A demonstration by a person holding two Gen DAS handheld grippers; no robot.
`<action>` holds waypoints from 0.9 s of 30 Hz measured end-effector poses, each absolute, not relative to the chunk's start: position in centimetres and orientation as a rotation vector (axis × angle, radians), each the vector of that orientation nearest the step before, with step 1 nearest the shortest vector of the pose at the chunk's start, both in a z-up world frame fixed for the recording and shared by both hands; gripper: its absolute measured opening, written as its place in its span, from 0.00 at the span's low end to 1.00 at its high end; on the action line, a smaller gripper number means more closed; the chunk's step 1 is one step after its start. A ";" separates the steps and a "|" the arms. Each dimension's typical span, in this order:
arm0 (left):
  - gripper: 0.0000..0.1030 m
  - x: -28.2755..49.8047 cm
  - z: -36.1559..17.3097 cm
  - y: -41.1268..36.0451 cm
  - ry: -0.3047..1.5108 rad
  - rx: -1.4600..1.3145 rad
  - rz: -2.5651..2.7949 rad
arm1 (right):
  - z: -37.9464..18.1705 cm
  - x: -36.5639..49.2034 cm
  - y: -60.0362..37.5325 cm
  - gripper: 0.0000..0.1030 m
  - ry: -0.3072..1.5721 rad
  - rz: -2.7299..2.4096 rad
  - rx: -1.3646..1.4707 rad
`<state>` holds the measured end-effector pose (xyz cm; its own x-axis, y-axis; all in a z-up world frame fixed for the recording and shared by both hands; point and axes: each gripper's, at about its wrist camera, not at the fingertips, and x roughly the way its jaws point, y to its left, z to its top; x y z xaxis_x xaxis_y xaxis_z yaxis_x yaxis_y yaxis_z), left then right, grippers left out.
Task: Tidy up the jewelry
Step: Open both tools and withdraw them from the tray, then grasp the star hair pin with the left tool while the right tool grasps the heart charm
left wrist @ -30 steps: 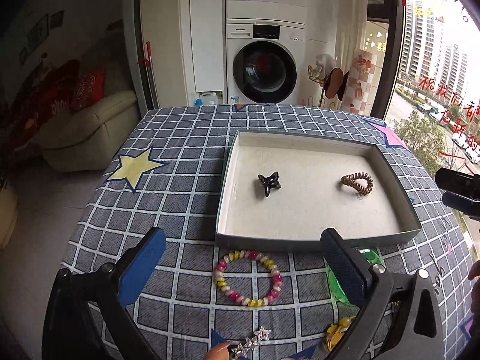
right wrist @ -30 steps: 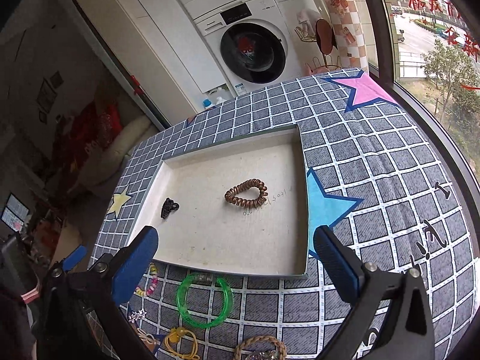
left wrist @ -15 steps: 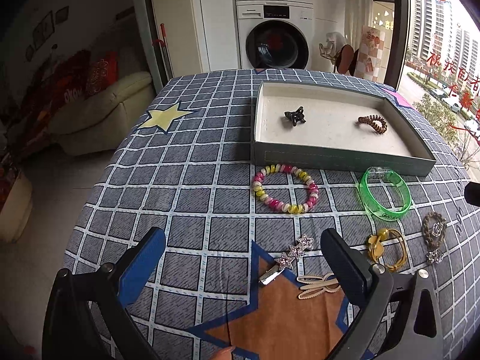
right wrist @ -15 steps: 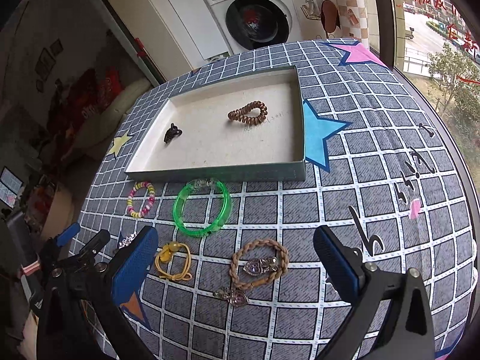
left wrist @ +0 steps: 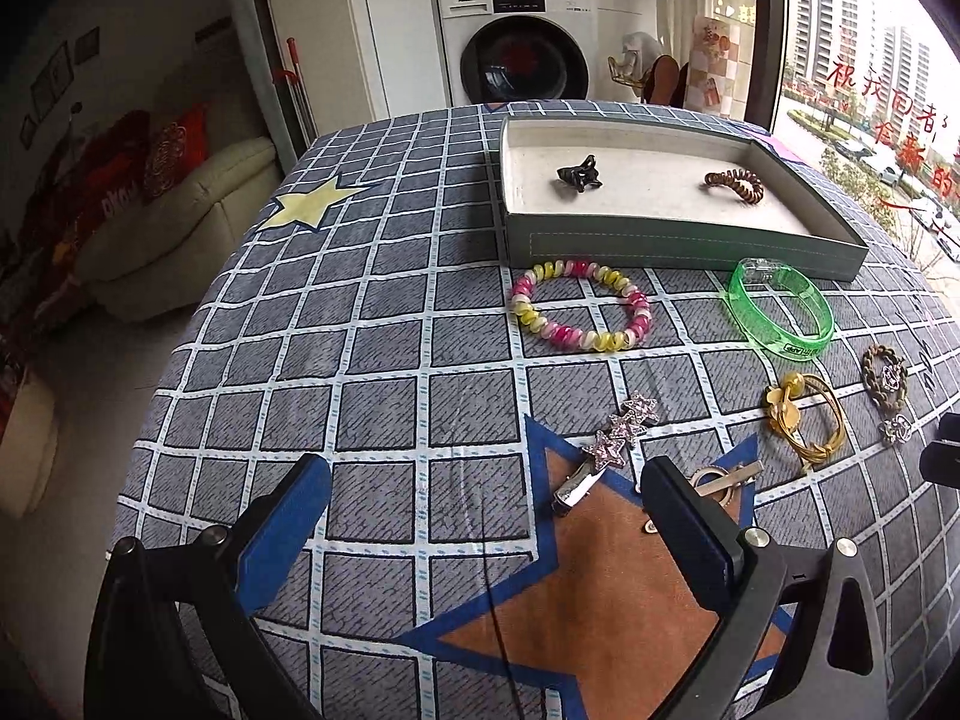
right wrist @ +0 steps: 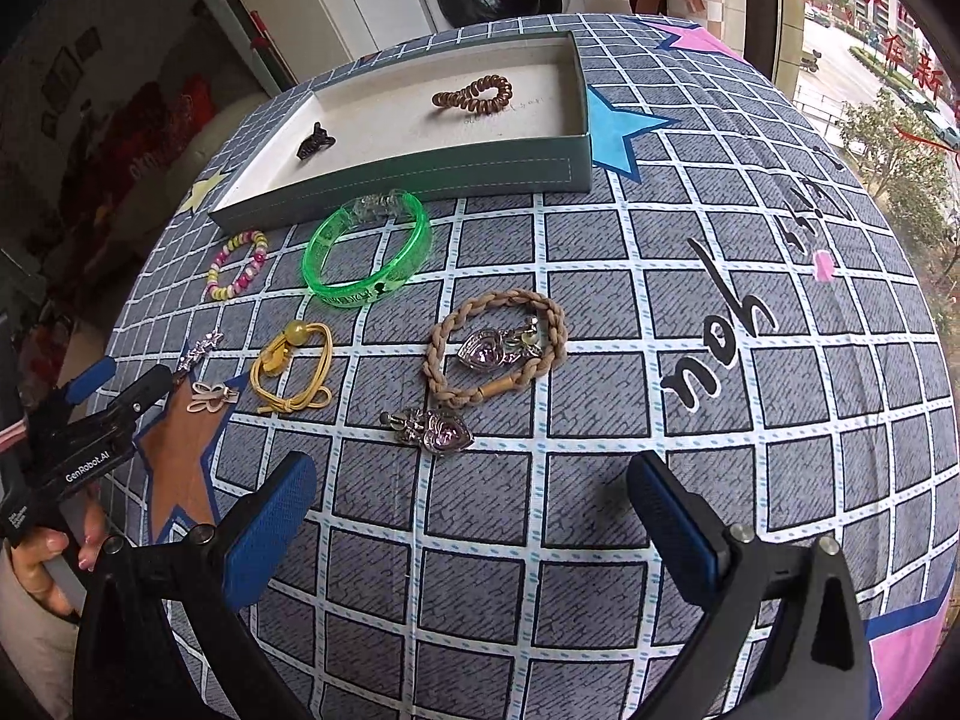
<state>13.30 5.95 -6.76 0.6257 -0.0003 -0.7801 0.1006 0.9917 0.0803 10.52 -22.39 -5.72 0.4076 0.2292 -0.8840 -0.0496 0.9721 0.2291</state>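
Both claws are hovering wide open and empty, the left claw (left wrist: 486, 510) lining up just short of the silver star-studded hair clip (left wrist: 606, 450), the right claw (right wrist: 474, 504) facing the pink heart charm (right wrist: 438, 429) for easy grabbing.

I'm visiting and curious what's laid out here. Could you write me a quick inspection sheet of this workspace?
Surface: checked cloth with stars.
Job's things: tray holds a black clip and a brown coil tie; outside it lie a bead bracelet, green bangle, yellow tie, braided bracelet, heart charm, star clip and bow clip.
Clutter: nothing seen.
Grippers: left gripper and right gripper open, empty.
Cables: nothing seen.
Surroundings: washer, sofa, window.
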 end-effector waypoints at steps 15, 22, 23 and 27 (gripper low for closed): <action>0.85 14.7 -7.7 4.5 0.915 0.144 -0.120 | -6.0 10.9 -18.3 0.79 1.074 0.136 0.015; 0.53 14.5 -7.4 3.0 0.916 0.149 -0.198 | -6.0 11.0 -16.3 0.47 1.042 0.122 -0.083; 0.40 14.4 -7.4 2.8 0.917 0.148 -0.212 | -5.9 10.9 -16.4 0.38 1.041 0.127 -0.079; 0.32 14.0 -7.3 2.0 0.906 0.184 -0.210 | -5.8 10.8 -16.8 0.30 1.043 0.113 -0.073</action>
